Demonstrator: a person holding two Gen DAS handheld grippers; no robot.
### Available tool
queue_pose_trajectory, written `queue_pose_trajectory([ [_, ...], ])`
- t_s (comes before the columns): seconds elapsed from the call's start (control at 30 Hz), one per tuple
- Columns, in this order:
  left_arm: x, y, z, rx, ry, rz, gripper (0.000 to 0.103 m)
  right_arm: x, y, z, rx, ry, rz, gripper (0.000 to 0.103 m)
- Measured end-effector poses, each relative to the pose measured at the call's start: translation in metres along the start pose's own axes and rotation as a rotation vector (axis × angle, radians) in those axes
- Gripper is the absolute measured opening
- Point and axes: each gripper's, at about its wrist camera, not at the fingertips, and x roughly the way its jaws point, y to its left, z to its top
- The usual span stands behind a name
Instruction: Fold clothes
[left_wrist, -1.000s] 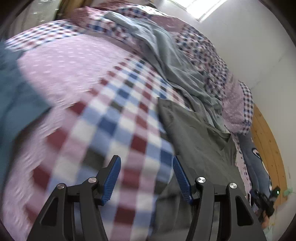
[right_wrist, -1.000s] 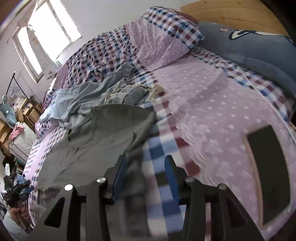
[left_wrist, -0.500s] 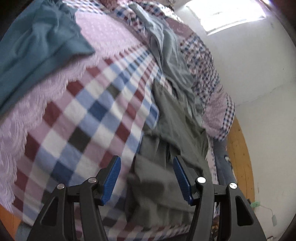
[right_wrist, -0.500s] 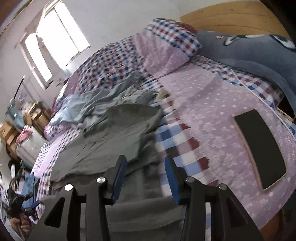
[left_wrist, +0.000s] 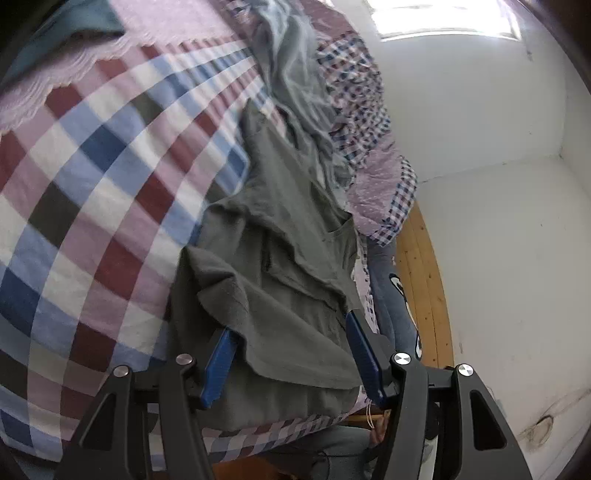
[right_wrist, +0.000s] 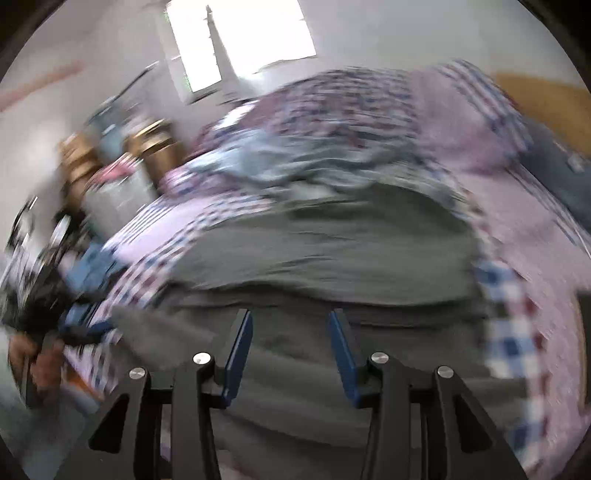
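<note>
With the grey garment (left_wrist: 295, 266) lying rumpled at the bed (left_wrist: 92, 155) edge and both the left tongs (left_wrist: 291, 354) and right tongs (right_wrist: 291, 347) held wide over it, several layers could be pinched together, so a crooked fold might be made.

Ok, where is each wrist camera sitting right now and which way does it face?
Left wrist: low over the bed's near edge, facing along the grey garment toward the white wall; open left gripper straddles a fold.
Right wrist: blurred, above the same grey garment, facing the window; open right gripper shows.
Shared: grey garment, checked bedspread.
</note>
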Motion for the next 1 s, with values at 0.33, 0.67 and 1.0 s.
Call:
queue_pose_trajectory([
  [0.33,-0.002,0.008,0.010,-0.037,-0.065,0.030,0.063,0.039,0.084,-0.021,-0.211,0.056,0.135,0.046],
  [0.67,-0.003,0.003,0.014,-0.037,-0.036,-0.114,0.063,0.067,0.134,-0.025,-0.366,0.028,0.161,0.046],
  [1.0,0.001,-0.001,0.019,-0.036,-0.056,-0.162,0.063,0.104,0.190,-0.043,-0.515,0.024,0.170,0.046],
])
